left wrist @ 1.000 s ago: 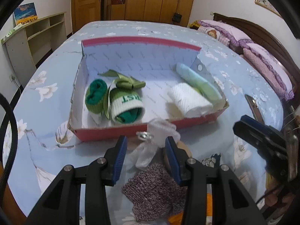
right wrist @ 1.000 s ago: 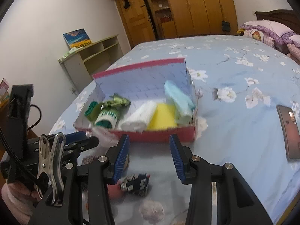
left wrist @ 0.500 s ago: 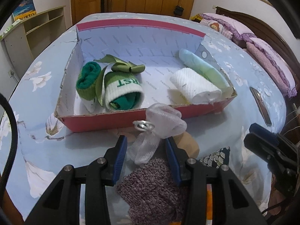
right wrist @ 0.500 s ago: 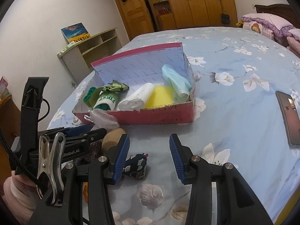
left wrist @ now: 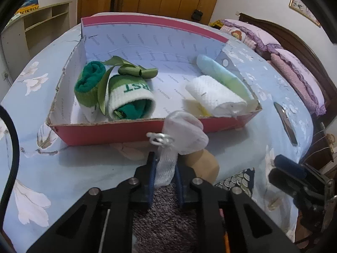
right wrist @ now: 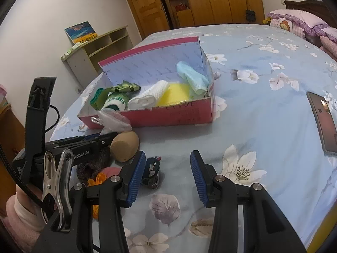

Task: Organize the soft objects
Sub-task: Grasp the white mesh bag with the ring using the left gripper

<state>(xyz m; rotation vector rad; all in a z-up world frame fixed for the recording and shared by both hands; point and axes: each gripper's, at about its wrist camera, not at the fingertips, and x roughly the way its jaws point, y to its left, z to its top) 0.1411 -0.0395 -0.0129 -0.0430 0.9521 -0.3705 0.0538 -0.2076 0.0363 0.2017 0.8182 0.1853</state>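
Note:
My left gripper (left wrist: 164, 164) is closing its jaws on a white mesh pouch (left wrist: 185, 135) with a metal ring, and the blue pads squeeze its lower end. The pouch stands just in front of the red box (left wrist: 109, 130), which holds green rolled socks (left wrist: 130, 97), a white rolled towel (left wrist: 214, 97) and a pale blue-green cloth (left wrist: 219, 73). My right gripper (right wrist: 167, 164) hovers open over the bedsheet with nothing between its pads. A dark patterned bundle (right wrist: 151, 171) lies against its left pad. Beside the pouch lies a tan ball (right wrist: 125, 146).
A purple knit piece (left wrist: 166, 217) lies under the left gripper. An orange item (right wrist: 96, 179) and a pink ball (right wrist: 111, 170) sit near it. A phone (right wrist: 322, 122) lies on the floral sheet to the right. Pillows line the headboard, and a shelf stands by the wall.
The left jaws have closed from wide apart onto the mesh pouch's lower end. The right gripper has sunk slightly toward the sheet, its jaws unchanged.

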